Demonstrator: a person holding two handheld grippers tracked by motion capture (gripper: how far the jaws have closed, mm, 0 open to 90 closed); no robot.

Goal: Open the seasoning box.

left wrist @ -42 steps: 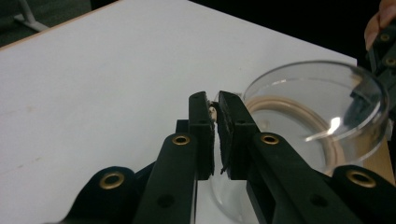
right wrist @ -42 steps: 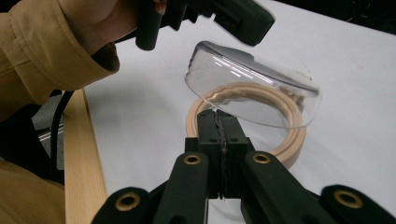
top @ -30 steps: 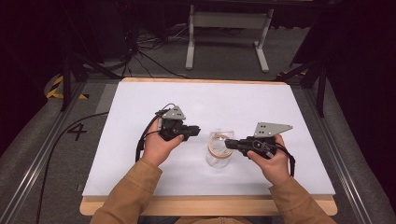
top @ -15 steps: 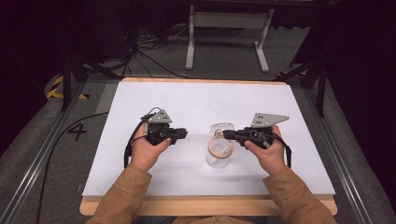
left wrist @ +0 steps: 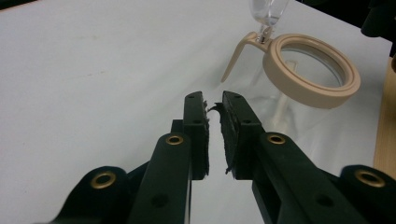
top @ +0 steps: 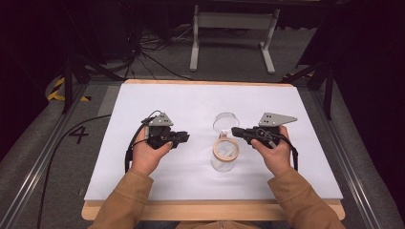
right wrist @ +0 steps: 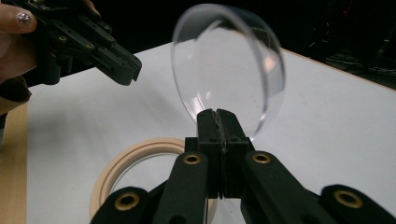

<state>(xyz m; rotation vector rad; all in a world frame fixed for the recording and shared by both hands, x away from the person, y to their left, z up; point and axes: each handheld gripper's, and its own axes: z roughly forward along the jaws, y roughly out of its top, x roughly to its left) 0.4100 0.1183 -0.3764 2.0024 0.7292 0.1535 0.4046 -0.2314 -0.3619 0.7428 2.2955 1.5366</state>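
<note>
A clear jar with a tan ring rim [top: 225,149] stands on the white table [top: 191,102], near the middle. Its clear round lid [top: 226,121] is tipped up behind the rim on a hinge. My right gripper [top: 234,131] is shut on the lid's edge; in the right gripper view the lid [right wrist: 229,70] rises above the closed jaws [right wrist: 218,114], with the tan ring [right wrist: 135,158] below. My left gripper [top: 185,138] hovers left of the jar, apart from it. Its jaws [left wrist: 214,105] stand a narrow gap apart with nothing between them. The tan ring [left wrist: 273,65] lies ahead to the right.
A tan tab [left wrist: 238,53] hangs from the ring at the hinge side. The table's wooden front edge [top: 210,210] runs below my forearms. Beyond the table are a metal stand [top: 231,21] and floor cables [top: 143,52].
The lid has swung up off the jar's rim in my right gripper. My left gripper has drawn back to the left, away from the jar.
</note>
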